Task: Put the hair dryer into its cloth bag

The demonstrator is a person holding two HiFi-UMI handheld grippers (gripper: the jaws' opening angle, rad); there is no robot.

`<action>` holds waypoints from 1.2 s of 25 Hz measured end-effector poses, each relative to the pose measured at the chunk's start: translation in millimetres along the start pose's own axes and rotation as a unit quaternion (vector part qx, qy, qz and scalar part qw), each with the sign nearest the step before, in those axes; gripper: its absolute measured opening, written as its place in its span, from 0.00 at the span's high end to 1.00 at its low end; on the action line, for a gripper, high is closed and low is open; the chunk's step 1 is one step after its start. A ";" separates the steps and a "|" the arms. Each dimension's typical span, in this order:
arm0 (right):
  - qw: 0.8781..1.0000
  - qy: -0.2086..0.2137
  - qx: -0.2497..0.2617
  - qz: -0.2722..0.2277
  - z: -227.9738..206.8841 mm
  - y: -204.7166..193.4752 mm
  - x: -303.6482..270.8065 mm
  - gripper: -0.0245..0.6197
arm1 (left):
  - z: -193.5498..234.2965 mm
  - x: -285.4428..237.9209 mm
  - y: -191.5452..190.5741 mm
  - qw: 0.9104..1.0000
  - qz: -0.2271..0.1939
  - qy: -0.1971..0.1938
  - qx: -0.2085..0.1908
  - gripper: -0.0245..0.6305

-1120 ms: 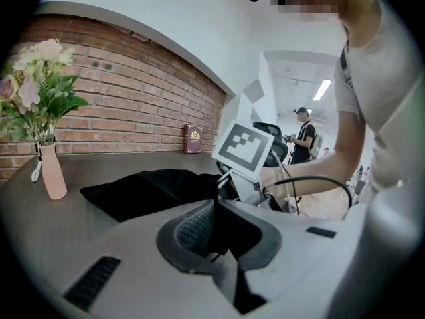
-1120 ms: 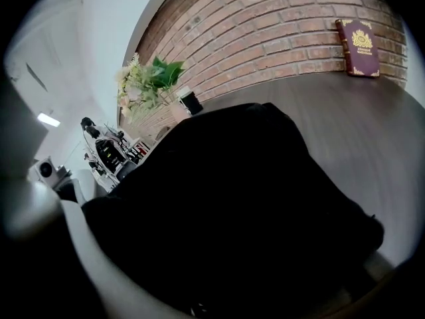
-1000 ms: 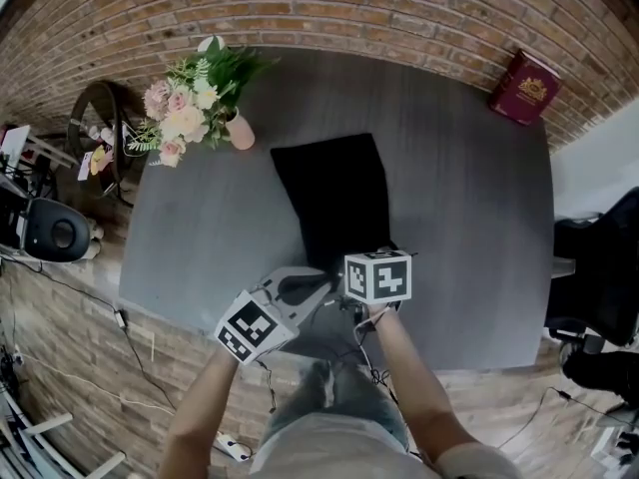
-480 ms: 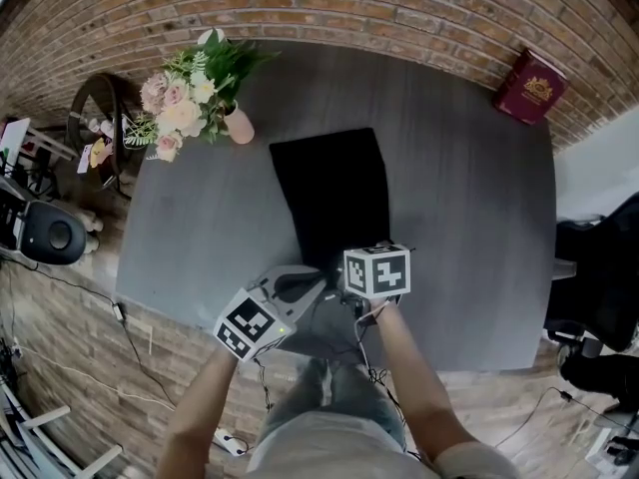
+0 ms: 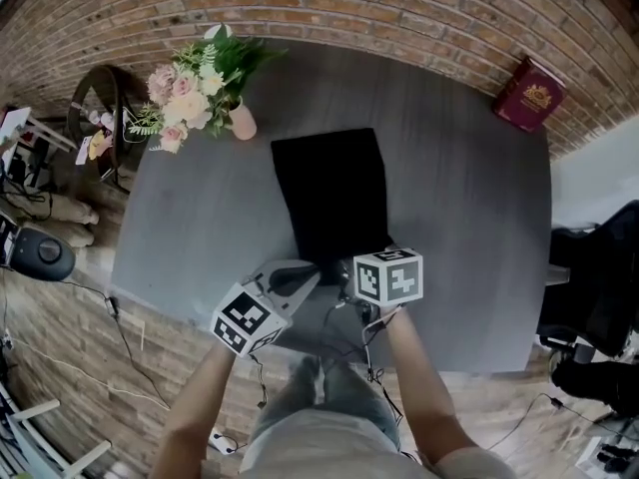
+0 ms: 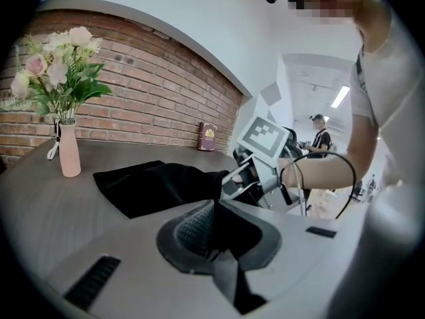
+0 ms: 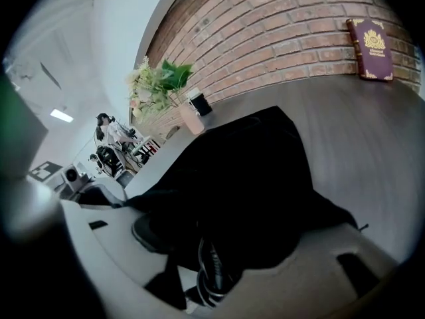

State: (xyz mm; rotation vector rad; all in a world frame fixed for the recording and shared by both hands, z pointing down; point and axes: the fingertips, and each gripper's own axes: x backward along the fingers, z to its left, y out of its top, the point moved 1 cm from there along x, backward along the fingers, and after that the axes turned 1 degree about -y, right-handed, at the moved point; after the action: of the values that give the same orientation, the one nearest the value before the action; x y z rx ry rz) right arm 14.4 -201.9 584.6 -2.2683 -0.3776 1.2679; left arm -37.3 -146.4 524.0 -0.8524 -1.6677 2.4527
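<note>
Okay, the black cloth bag [image 5: 334, 193] lies flat in the middle of the grey tabletop [image 5: 459, 188], its near end pulled toward me, and that end is exactly where I lose sight of things. From the head view the two marker cubes [image 5: 389, 275] and the gripper bodies sit right over the bag's mouth, so I can't make out the hair dryer at all. I can't tell whether it's inside the cloth or under my hands. The left hand-held gripper [image 6: 216, 234] has its jaws pinched nearly together on a fold of the bag's edge; the dark cloth runs straight out of them. The right hand-held gripper [image 7: 212, 244] has just been opening and its jaws now stand wide, with the black cloth heaped between them and swallowing most of that view. Down low under the cloth I get a ribbed dark shape [image 7: 209, 274], glossy and half buried. I can't tell what it is. The left gripper view catches the right one just beside the bag's near end, fingertips lost in the fabric. Farther out, a pink vase of flowers [image 5: 195, 93] stands at the far left corner, a red book [image 5: 526, 93] leans at the far right against the brick wall [image 5: 329, 8].
</note>
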 end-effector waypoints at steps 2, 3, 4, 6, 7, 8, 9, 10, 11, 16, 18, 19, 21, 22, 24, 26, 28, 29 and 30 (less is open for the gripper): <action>1.000 0.005 -0.003 0.012 1.0 -8.4 7.7 0.59 | 0.7 0.6 -1.2 1.000 -0.001 0.004 0.001 0.93; 1.000 0.005 -0.002 0.019 0.7 -14.6 10.9 0.59 | 0.9 1.2 -1.7 1.000 -0.001 0.006 0.001 0.93; 1.000 0.003 -0.001 0.027 -0.4 -21.9 13.9 0.58 | 0.8 1.9 -2.1 1.000 -0.001 0.008 0.002 0.93; 0.999 -0.007 0.000 0.044 -4.6 -37.7 18.6 0.58 | 0.2 2.5 -2.7 1.000 -0.001 0.010 0.002 0.93; 0.999 -0.011 -0.001 0.052 -6.7 -45.1 19.8 0.58 | -0.2 2.5 -3.0 1.000 0.000 0.010 0.001 0.93; 0.998 -0.016 -0.003 0.059 -8.2 -51.6 19.8 0.58 | -0.5 2.4 -3.4 1.000 0.001 0.010 0.000 0.93; 0.998 -0.019 -0.003 0.063 -8.9 -56.4 18.6 0.58 | -0.8 2.4 -3.9 1.000 0.001 0.010 -0.001 0.93; 0.998 -0.022 -0.003 0.065 -8.9 -59.2 16.7 0.58 | -1.0 2.6 -4.3 1.000 0.002 0.010 -0.002 0.93; 0.998 -0.024 -0.003 0.064 -8.5 -60.1 14.3 0.59 | -1.3 2.8 -4.5 1.000 0.002 0.010 -0.002 0.93; 0.997 -0.026 0.008 0.065 -6.6 -55.0 5.0 0.64 | -2.9 2.3 -5.5 1.000 0.007 0.008 -0.011 0.93; 0.997 -0.022 0.016 0.070 -5.5 -54.1 2.9 0.64 | -2.9 2.0 -6.5 1.000 0.008 0.006 -0.012 0.93; 0.997 -0.021 0.019 0.073 -5.4 -53.9 2.1 0.64 | -3.0 1.4 -7.0 1.000 0.008 0.006 -0.012 0.93; 0.996 -0.019 0.025 0.078 -5.1 -54.0 0.8 0.64 | -3.2 0.1 -8.4 1.000 0.009 0.005 -0.012 0.93; 0.996 -0.016 0.028 0.080 -4.7 -54.1 0.3 0.65 | -3.3 -0.4 -9.1 1.000 0.010 0.005 -0.012 0.93; 0.996 -0.007 0.034 0.080 -2.9 -53.8 -0.5 0.66 | -3.6 -0.9 -9.3 1.000 0.009 0.006 -0.010 0.93; 0.997 0.005 0.040 0.069 -0.6 -52.6 -0.3 0.69 | -3.8 -0.6 -8.8 1.000 0.006 0.007 -0.007 0.93; 0.998 0.021 0.029 0.047 2.8 -49.8 1.7 0.70 | -3.7 0.0 -8.3 1.000 0.005 0.007 -0.006 0.93; 0.999 0.032 0.016 0.032 4.8 -47.6 3.0 0.71 | -3.4 0.4 -8.2 1.000 0.005 0.007 -0.005 0.93; 0.999 0.042 0.002 0.016 6.7 -44.9 4.2 0.72 | -3.2 0.8 -8.1 1.000 0.005 0.007 -0.005 0.93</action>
State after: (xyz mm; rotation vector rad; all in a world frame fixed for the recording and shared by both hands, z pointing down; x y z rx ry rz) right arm 11.1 -160.6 603.6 -2.3233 -0.3103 1.1833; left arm -38.5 -140.0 529.9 -0.8782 -1.6754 2.4410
